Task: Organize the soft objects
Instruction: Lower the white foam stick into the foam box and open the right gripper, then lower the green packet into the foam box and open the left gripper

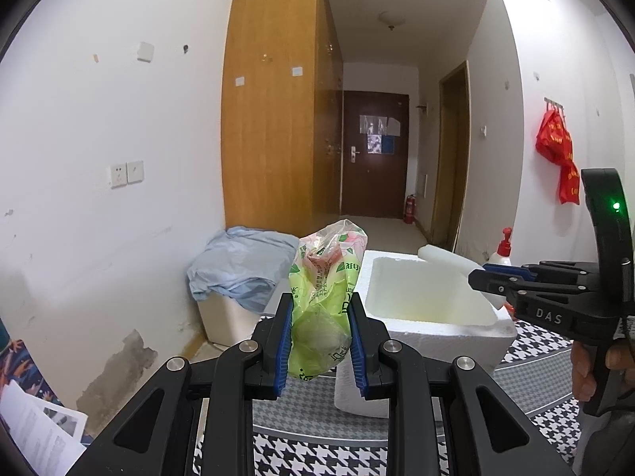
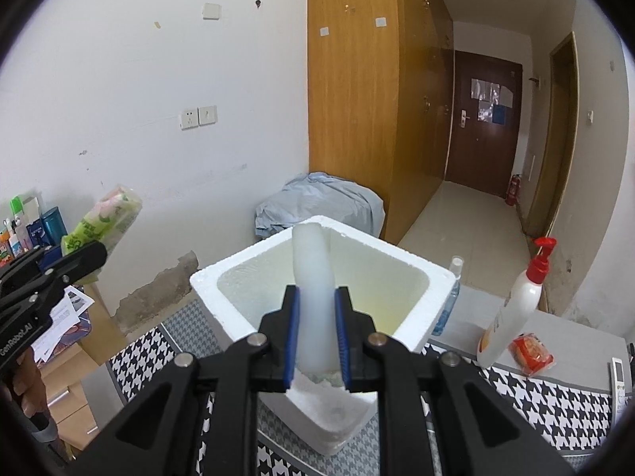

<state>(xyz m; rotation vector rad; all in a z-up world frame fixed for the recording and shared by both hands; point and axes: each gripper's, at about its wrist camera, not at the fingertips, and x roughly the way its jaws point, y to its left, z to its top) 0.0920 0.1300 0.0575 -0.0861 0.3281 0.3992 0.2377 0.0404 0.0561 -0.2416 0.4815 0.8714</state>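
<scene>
Left claw (image 1: pixel 319 337): closed on a green plastic bag (image 1: pixel 323 301), thin, crinkled and printed, translucent at its top, with soft rounded contents; it is held upright in the air, left of and short of the foam box (image 1: pixel 436 329). Foam box: white expanded polystyrene, thick-walled, square, open-topped, its hollow showing nothing inside but a yellowish tint on the floor; it stands on the houndstooth-patterned worktop (image 2: pixel 555 404). Right claw (image 2: pixel 317 337): closed on a white foam roll (image 2: pixel 313 277), smooth, matte and cylindrical, held above the box's near rim and pointing across the opening. Step in hand, as judged: both soft items are lifted and carried toward the box, neither yet inside. Next move, as judged: lower the roll into the hollow and let go, then bring the bag rightward over the rim; the thin film could snag or slump. Right of the box: a white pump bottle (image 2: pixel 516 301) with red nozzle, and a red packet (image 2: pixel 532 351) just beside it.
</scene>
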